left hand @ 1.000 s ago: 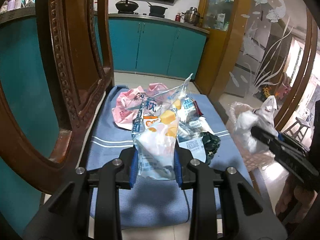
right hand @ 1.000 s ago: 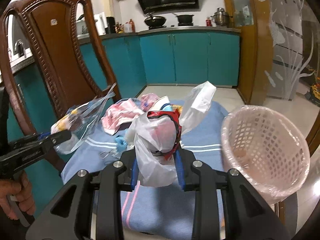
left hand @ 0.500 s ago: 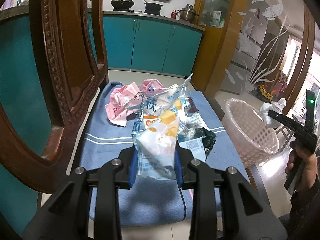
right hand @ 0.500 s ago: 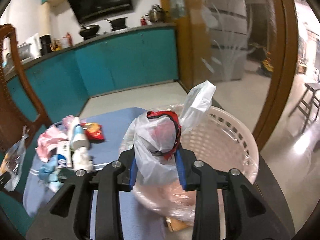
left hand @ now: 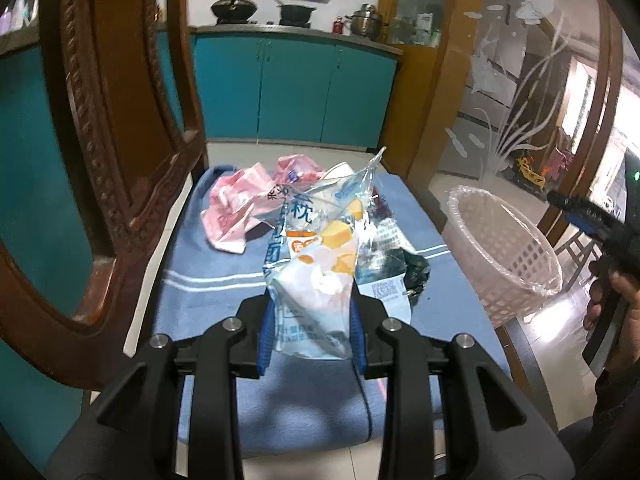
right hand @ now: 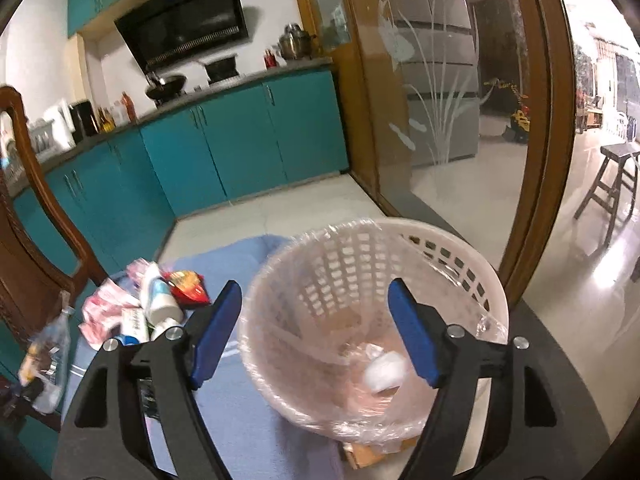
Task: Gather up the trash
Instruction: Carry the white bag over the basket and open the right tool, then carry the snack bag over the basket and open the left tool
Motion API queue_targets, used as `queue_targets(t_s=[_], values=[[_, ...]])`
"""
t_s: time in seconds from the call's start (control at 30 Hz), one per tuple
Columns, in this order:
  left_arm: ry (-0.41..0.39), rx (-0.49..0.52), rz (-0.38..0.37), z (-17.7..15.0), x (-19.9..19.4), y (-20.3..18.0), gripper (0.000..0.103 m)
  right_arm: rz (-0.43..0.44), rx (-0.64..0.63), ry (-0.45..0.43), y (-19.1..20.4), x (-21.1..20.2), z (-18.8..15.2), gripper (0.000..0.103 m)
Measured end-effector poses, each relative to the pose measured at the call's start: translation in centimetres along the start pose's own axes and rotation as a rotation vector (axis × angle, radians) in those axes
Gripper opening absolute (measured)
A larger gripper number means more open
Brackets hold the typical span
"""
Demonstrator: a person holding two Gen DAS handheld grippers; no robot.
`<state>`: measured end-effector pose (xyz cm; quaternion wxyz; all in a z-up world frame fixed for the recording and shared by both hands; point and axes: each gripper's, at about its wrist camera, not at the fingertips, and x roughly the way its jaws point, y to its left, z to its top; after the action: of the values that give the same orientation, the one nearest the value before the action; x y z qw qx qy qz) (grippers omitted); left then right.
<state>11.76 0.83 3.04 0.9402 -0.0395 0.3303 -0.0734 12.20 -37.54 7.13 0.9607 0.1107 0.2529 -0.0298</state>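
Observation:
My left gripper (left hand: 312, 330) is shut on a clear snack wrapper (left hand: 320, 264) with orange and blue print, held above the blue cloth (left hand: 224, 280) on the chair seat. Behind it lie pink crumpled wrappers (left hand: 236, 208) and a dark wrapper (left hand: 416, 272). My right gripper (right hand: 316, 330) hangs over the white lattice basket (right hand: 448, 248) lined with clear plastic; its jaws are opening with nothing between them. A white plastic bag (right hand: 386, 370) lies inside the basket. In the left wrist view the basket (left hand: 516, 256) stands right of the cloth, with the right gripper (left hand: 580, 216) above its far side.
A carved wooden chair back (left hand: 120, 152) rises close on the left. Teal kitchen cabinets (left hand: 296, 92) stand behind, an etched glass partition (right hand: 448, 92) on the right. More trash, a white bottle (right hand: 158, 300) and a red packet (right hand: 186, 286), lies on the cloth. A wooden stool (right hand: 612, 184) stands far right.
My right gripper swung from the cloth to over the basket, opened, and the white bag dropped into the basket. My left gripper kept hold of the wrapper almost in place.

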Motion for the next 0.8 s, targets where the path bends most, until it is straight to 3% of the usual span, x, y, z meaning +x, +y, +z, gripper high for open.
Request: queue_targets(t_s=[0.13, 0.23, 0.4, 0.43, 0.5, 0.53, 0.63, 0.73, 0.8], values=[[0.010, 0.068, -0.043, 0.9, 0.8, -3.7, 0.031, 0.028, 0.036, -0.122, -0.2, -2.5, 0.8, 0.086], [0.023, 0.159, -0.122, 2.2, 2.4, -9.0, 0.031, 0.026, 0.073, -0.193, -1.0, -3.8, 1.2, 0.089], [0.041, 0.203, -0.264, 5.1, 5.8, -17.5, 0.033, -0.015, 0.180, -0.293, -3.7, -5.6, 1.8, 0.089], [0.042, 0.207, -0.281, 5.4, 6.4, -18.6, 0.038, -0.025, 0.203, -0.311, -4.4, -5.9, 1.9, 0.089], [0.057, 0.228, -0.313, 6.0, 8.0, -21.0, 0.072, -0.039, 0.226, -0.321, -5.4, -6.2, 1.9, 0.089], [0.059, 0.227, -0.306, 6.1, 8.6, -21.6, 0.089, -0.042, 0.236, -0.319, -5.9, -6.1, 2.0, 0.090], [0.035, 0.177, -0.271, 6.0, 8.6, -20.6, 0.090, -0.024, 0.250, -0.292, -6.5, -5.6, 2.0, 0.090], [0.011, 0.147, -0.263, 5.3, 6.2, -17.0, 0.090, 0.053, 0.213, -0.223, -5.4, -4.9, 1.8, 0.090], [-0.018, 0.181, -0.185, 4.6, 4.1, -13.8, 0.091, 0.085, 0.164, -0.184, -3.8, -4.6, 1.5, 0.090]])
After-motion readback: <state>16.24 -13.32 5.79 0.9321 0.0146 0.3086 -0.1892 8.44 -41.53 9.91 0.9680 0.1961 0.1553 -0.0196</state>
